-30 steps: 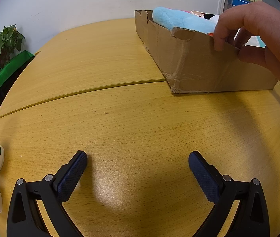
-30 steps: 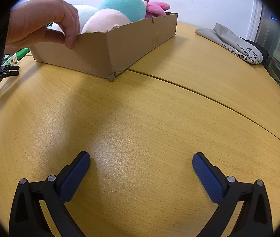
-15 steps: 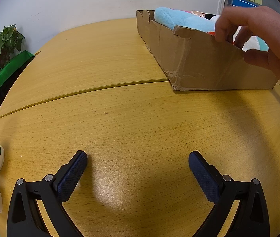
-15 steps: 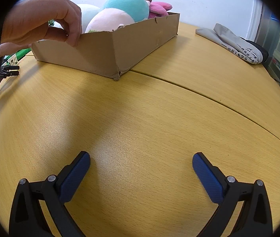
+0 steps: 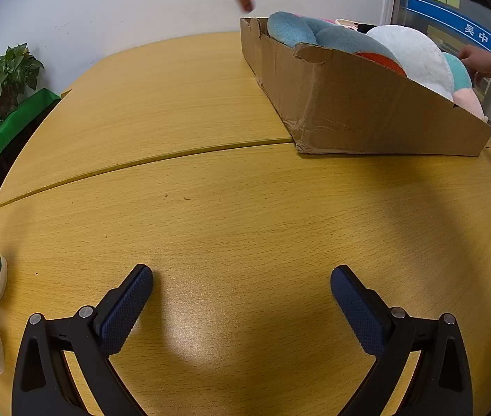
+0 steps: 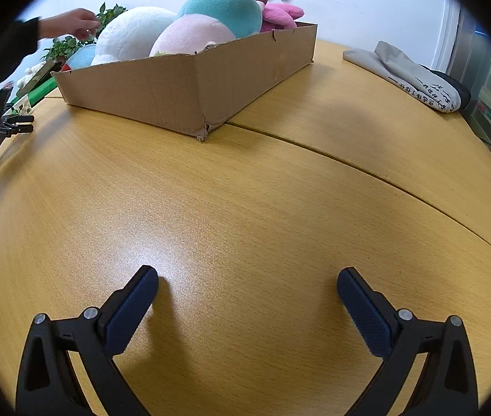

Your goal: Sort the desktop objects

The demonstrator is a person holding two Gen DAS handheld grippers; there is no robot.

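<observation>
Two grippers, left gripper (image 5: 242,294) and right gripper (image 6: 247,296), are hovering wide-fingered and empty over the table's near edge, while soft, light plush toys (image 6: 190,29) are lying piled in the cardboard box (image 6: 190,83) far across, likely best pinched at a bulging side.

White characters 吴中区 stand on a blue band (image 5: 467,24); the grey bag's (image 6: 418,79) print is unreadable.

Glossy wood-grain surface (image 5: 210,228); creased matt cardboard box (image 5: 366,111), upper right; fuzzy plush toys (image 6: 176,27); textured blue gripper pads (image 5: 124,308).
</observation>
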